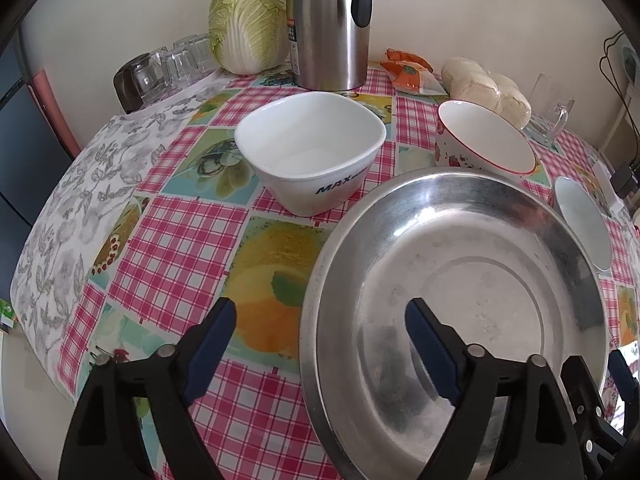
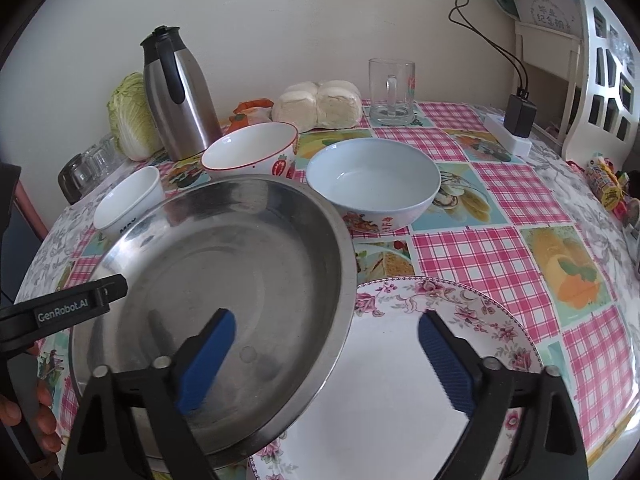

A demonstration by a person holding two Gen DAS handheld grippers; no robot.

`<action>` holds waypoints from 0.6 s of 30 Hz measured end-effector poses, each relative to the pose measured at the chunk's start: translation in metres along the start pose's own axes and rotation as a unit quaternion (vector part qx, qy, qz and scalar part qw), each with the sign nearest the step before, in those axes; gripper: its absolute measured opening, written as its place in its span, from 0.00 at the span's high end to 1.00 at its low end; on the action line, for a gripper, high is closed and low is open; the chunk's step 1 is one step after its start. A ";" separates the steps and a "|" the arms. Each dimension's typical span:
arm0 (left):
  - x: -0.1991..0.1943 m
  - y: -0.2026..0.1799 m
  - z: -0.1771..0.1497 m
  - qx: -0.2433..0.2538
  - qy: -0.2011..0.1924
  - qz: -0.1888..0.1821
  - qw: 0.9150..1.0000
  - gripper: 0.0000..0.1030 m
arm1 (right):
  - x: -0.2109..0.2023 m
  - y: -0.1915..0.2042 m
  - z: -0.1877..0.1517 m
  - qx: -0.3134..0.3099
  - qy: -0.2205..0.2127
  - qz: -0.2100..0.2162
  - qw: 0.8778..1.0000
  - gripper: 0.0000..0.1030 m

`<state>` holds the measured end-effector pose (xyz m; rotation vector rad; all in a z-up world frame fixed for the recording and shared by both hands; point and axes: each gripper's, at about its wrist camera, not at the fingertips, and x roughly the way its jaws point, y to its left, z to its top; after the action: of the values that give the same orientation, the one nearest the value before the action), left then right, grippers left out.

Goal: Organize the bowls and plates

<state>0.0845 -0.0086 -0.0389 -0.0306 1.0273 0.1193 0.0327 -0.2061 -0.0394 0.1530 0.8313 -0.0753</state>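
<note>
A wide steel plate (image 1: 460, 280) (image 2: 224, 280) lies on the checked tablecloth, its right edge overlapping a floral plate (image 2: 400, 380). My left gripper (image 1: 320, 312) is open and straddles the steel plate's left rim, pads clear of it. My right gripper (image 2: 327, 318) is open too. It straddles the right rim, one finger over the steel, the other over the floral plate. Behind stand a white square bowl (image 1: 310, 156) (image 2: 128, 200), a strawberry-patterned bowl (image 1: 484, 140) (image 2: 250, 150) and a pale blue bowl (image 2: 374, 176) (image 1: 584, 224).
Along the back wall stand a steel thermos (image 2: 180, 100), a cabbage (image 1: 248, 24), upturned glasses (image 1: 168, 68), bagged buns (image 2: 320, 106) and a glass mug (image 2: 392, 92). A power strip with a charger (image 2: 516, 124) lies at the right. A person's hand (image 2: 40, 412) holds the left gripper.
</note>
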 end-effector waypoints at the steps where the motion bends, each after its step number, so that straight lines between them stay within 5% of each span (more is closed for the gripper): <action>1: -0.001 0.000 0.000 0.000 -0.003 0.001 1.000 0.06 | 0.000 -0.001 0.000 0.002 -0.001 -0.002 1.000 0.00; 18: -0.031 -0.009 0.001 0.007 -0.050 -0.021 0.999 0.02 | -0.008 -0.014 0.000 0.018 -0.005 -0.018 1.000 0.00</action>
<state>0.0702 -0.0202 -0.0118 -0.0334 0.9269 0.0750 0.0260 -0.2201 -0.0351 0.1716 0.8239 -0.1248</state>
